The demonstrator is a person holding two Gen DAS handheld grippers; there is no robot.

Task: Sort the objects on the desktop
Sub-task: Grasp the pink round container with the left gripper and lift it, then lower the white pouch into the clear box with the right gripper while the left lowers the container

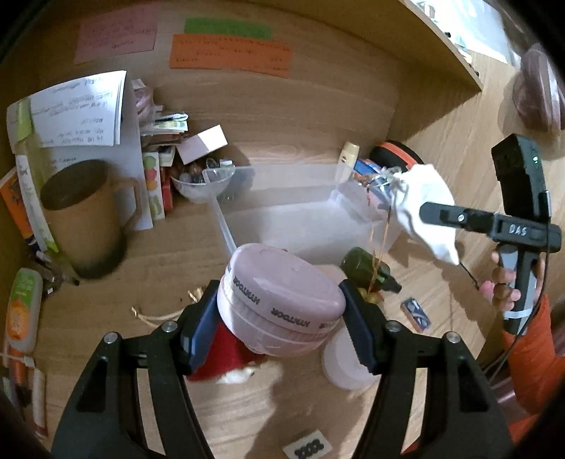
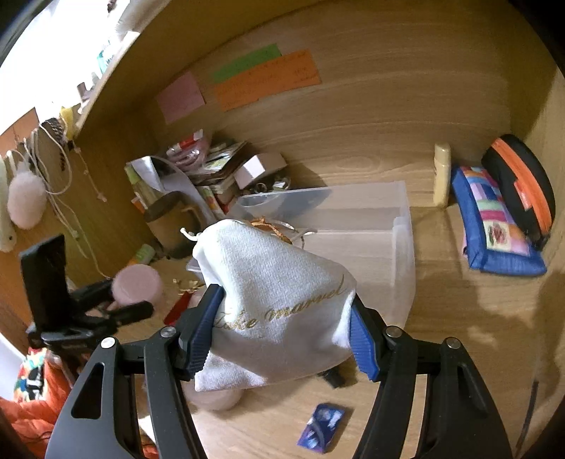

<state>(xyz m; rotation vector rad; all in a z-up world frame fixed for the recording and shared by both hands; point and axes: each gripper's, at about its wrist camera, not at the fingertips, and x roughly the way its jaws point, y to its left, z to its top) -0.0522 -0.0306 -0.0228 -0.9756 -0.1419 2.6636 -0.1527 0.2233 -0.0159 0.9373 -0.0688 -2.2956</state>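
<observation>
Pink round case (image 1: 280, 300) lettered HYTOOR is clamped between the blue pads of the left gripper (image 1: 279, 325), raised above the wooden desk (image 1: 247, 247); white drawstring pouch (image 2: 279, 300) with gold script is gripped by the right gripper (image 2: 286, 328), held before the clear plastic bin (image 2: 370, 240) near the desk's rear edge; a patchwork pencil case (image 2: 494, 226) is seen at the rear right corner.

Pink (image 1: 116, 33), green (image 1: 227, 28) and orange paper notes (image 1: 229, 54) are stuck on the wooden back panel (image 1: 317, 88), at twelve o'clock above the clutter.
</observation>
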